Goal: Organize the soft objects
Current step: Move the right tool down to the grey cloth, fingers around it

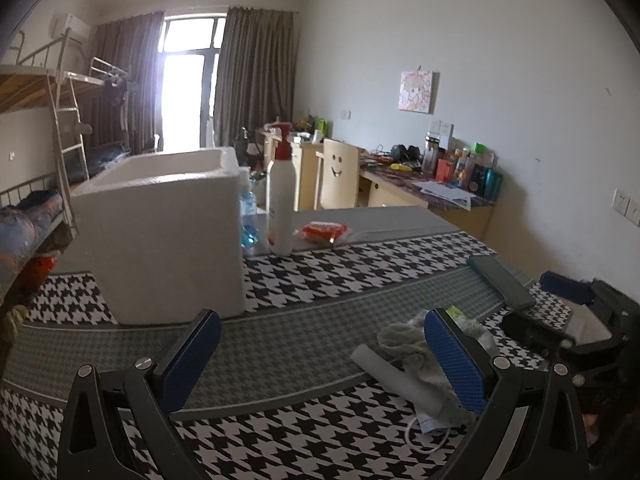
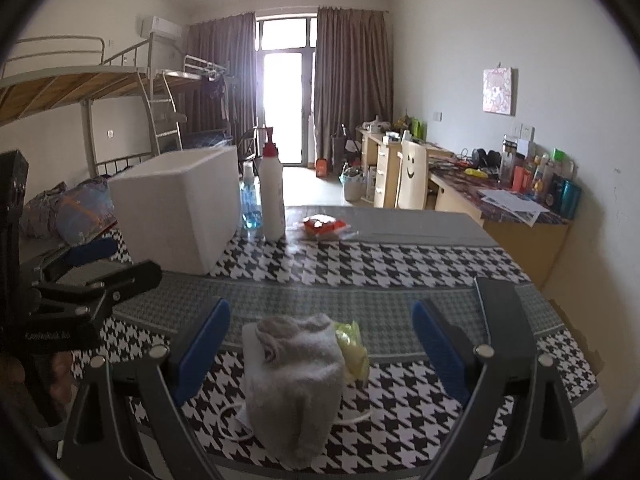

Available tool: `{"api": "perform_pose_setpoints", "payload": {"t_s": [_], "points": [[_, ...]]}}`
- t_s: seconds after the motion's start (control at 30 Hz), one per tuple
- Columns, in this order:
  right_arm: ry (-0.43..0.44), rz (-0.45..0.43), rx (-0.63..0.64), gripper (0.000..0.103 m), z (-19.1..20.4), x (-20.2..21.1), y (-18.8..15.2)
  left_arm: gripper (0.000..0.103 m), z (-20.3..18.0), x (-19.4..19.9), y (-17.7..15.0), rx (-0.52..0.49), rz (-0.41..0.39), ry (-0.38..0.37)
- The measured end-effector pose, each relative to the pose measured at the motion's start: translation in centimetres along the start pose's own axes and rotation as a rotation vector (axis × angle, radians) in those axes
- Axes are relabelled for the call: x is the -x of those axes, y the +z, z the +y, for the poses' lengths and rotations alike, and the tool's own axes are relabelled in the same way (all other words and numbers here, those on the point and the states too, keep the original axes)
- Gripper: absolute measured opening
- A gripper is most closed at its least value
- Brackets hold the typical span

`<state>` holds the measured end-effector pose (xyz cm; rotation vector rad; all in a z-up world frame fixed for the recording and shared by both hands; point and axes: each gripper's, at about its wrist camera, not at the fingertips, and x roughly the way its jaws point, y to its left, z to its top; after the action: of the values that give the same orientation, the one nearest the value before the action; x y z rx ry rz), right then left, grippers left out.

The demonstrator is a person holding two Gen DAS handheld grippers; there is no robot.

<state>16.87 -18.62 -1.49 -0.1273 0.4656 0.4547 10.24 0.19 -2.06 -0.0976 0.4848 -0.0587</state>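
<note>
Here, a houndstooth tablecloth [image 2: 400,264] (bunk bed [image 2: 100,92] behind) bears a foam box [image 2: 176,216].

Towel [image 2: 294,376] on table [image 2: 420,264], foam box [image 2: 176,216] behind-left, bottle [image 2: 273,196] perhaps just beside it.

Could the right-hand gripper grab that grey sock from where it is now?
Probably yes. The right gripper is open, its blue pads stand on either side of the grey sock, and nothing lies between them. A yellow-green wrapper touches the sock and might get pinched too.
</note>
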Motion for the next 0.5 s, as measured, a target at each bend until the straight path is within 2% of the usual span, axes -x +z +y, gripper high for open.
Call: {"api": "perform_pose_setpoints", "payload": {"t_s": [0.07, 0.27, 0.4, 0.5], "points": [[-0.002, 0.013, 0.003, 0.094, 0.1, -0.2, -0.5, 0.102, -0.2, -0.2, -0.3, 0.0, 0.008, -0.007], [0.015, 0.068, -0.018, 0.077, -0.3, -0.9, -1.9, 0.102, -0.6, -0.6, -1.0, -0.001, 0.032, -0.017], [0.044, 0.088, -0.034, 0.05, -0.4, -1.1, -2.5, 0.102, -1.0, -0.9, -1.4, 0.006, 0.046, -0.029], [0.054, 0.11, -0.025, 0.045, -0.3, -1.2, -2.9, 0.102, -1.5, -1.2, -1.8, -0.008, 0.062, -0.039]]}}
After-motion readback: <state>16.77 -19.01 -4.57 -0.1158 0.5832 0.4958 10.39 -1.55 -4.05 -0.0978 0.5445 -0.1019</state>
